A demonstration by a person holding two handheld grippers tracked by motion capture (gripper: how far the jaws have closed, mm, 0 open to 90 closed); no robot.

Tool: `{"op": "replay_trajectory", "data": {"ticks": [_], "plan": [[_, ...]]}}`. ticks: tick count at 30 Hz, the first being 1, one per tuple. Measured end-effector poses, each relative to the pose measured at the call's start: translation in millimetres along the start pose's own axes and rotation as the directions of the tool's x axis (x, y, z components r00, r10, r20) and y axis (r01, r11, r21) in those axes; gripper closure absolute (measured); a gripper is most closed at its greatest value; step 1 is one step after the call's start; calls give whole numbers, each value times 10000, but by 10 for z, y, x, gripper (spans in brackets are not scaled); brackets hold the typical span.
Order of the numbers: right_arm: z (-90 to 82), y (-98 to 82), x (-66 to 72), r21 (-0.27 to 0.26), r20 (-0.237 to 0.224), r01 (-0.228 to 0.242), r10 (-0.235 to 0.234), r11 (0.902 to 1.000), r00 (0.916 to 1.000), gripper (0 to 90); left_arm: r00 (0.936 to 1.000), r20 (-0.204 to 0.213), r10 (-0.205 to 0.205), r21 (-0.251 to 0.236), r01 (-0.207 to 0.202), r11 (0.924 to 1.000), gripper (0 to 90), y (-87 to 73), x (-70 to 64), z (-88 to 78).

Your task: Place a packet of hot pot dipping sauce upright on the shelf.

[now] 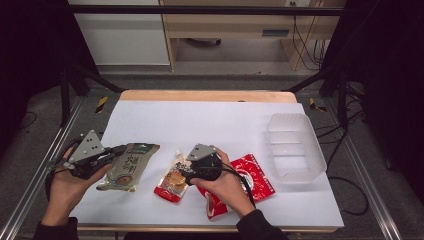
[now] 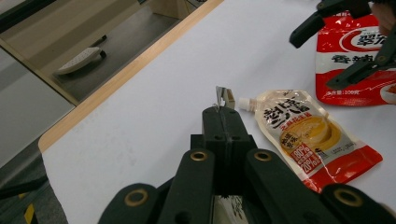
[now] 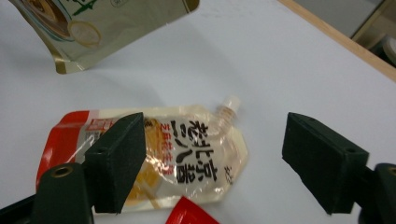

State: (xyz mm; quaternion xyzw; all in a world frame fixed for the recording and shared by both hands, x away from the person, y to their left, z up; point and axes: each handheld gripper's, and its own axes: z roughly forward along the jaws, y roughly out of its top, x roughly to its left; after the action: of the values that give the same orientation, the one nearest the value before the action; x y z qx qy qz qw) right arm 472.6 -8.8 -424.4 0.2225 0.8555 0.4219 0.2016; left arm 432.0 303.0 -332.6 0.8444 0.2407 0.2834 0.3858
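Three food pouches lay on the white surface (image 1: 200, 120), with a clear plastic tub (image 1: 296, 145) off to the right. At the left, the left hand-held gripper (image 1: 117, 150) had its jaws clenched on the far edge of a green-and-gold pouch (image 1: 129, 166), a sliver of foil showing past the pressed-together tips in the left gripper view. That pouch looked light and floppy, so a pinch at the sealed edge seemed the sound place to hold it; its glossy film could well slip in a loose grip.

Just right of it lay a spouted pouch (image 3: 187, 149), flat, its small white nozzle pointing toward the far side. The right hand-held gripper (image 3: 210, 161) hung over it with jaws spread wide, holding nothing. This pouch seemed soft and filled with sauce or paste, likely to sag; the flat side seams or the stiffer neck below the nozzle looked the best purchase.

Farther right, a red pouch (image 1: 257, 177) lay partly under the right hand (image 1: 222, 185).

Beyond the surface's wooden far edge stood pale cabinets on a grey floor, with dark frame rails and cables at both sides.
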Motion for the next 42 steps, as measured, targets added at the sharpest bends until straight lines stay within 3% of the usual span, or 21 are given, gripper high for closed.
{"op": "replay_trajectory", "data": {"ticks": [6, 15, 23, 42], "plan": [[146, 204, 44, -7, -220, 673, -673, 9977, 9975, 270, 9997, 197, 144, -66, -143, 9999, 900, 26, -58, -11], [368, 439, 19, 127, -509, 1101, -1094, 9938, 9927, 325, 9990, 358, 258, -103, -254, 9996, 900, 34, -91, -11], [531, 636, 22, 222, -763, 1786, -1765, 9837, 9813, 327, 9989, 368, 295, -139, -290, 9995, 900, 33, -89, -19], [660, 701, 68, 173, -1356, 1918, -1878, 9813, 9728, 365, 9987, 454, 252, -203, -243, 9995, 900, 31, -94, -8]]}}
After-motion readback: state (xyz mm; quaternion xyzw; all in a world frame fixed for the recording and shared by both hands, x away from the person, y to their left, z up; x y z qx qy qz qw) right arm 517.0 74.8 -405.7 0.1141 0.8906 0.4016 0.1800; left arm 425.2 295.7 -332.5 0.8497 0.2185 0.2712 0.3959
